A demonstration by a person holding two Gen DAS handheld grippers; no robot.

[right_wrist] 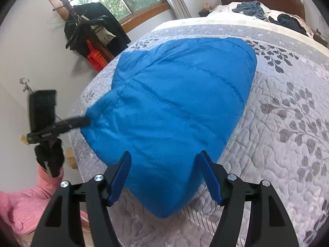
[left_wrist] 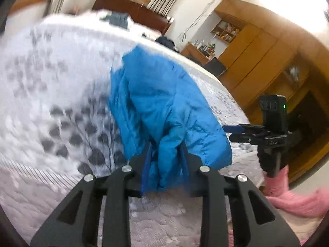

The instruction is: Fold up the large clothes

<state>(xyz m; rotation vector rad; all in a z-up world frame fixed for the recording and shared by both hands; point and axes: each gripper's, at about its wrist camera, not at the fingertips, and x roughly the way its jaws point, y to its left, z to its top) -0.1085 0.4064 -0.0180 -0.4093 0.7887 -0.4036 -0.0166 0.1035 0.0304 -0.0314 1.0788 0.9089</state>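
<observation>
Jacket: a big puffy blue jacket (right_wrist: 174, 111) lies on the bed, near the foot corner by the wall. One end is bunched up and lifted off the cover.

Jacket edges: the far edge is a smooth round line, out in the middle of the cover. The near edge hangs in a fat fold just in front of the right claw. The left edge sits near the side of the bed.

Left claw: the left claw (left_wrist: 164, 160) is squeezed onto a thick bunch of the jacket (left_wrist: 164, 107). Blue cloth fills the gap between its two blue fingers (left_wrist: 146, 164).

Right claw: the right claw (right_wrist: 165, 177) is spread wide and holds nothing. The jacket's near fold sits between its fingers (right_wrist: 121, 177), but I cannot tell if they touch it.

Bed cover: a grey quilt (right_wrist: 287, 123) with dark leaf shapes. Lots of flat bare cover lies to the right of the jacket.

Far end of bed: crumpled dark clothes (right_wrist: 287, 21) lie by the headboard, well apart from the jacket.

Left side: a white wall (right_wrist: 30, 61) runs near the bed edge, with a coat rack (right_wrist: 90, 30) under the window.

Right side: wooden cupboards (left_wrist: 257, 57) stand past the bed.

Person: pink sleeves (right_wrist: 30, 205) show behind the claws.
</observation>
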